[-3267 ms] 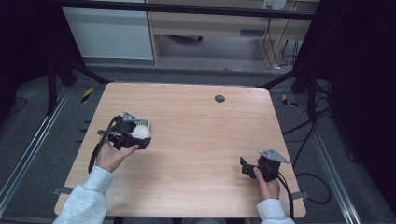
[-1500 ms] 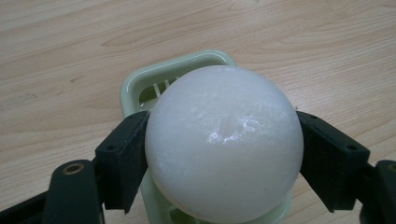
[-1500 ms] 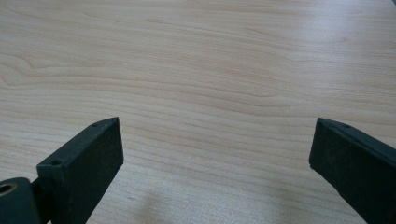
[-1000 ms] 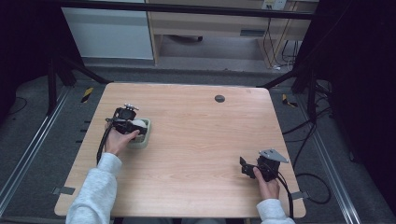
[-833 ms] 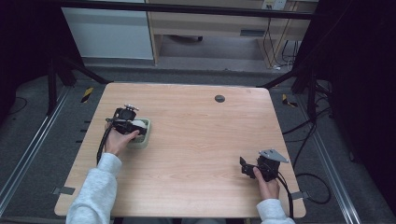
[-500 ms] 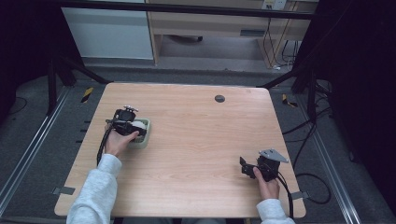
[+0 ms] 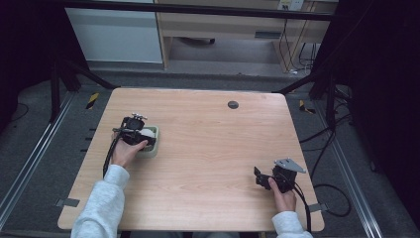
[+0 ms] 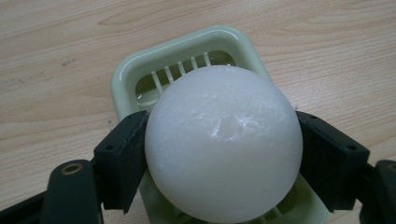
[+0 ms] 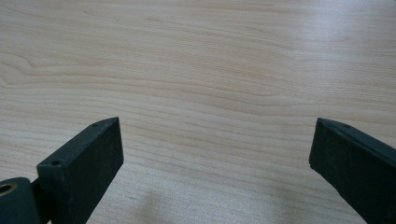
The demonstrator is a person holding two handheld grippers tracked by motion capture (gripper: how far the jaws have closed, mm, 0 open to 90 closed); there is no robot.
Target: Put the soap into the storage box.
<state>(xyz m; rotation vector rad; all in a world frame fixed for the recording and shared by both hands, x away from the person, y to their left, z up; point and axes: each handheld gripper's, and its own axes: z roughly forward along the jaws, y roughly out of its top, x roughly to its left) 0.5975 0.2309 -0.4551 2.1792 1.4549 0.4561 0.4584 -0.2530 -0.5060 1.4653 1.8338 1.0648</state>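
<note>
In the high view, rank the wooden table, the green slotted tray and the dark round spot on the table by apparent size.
1. Wooden table, far the largest.
2. Green slotted tray, partly hidden by the left tool.
3. Dark round spot, smallest.

In the left gripper view the white ball covers most of the pale green slotted tray, whose near corners run off the bottom edge. Whether the ball rests on the slats or hangs just above them cannot be told. In the high view the left tool and the hand hide the ball almost wholly. In the right gripper view both jaws are cut by the frame's edge.
</note>
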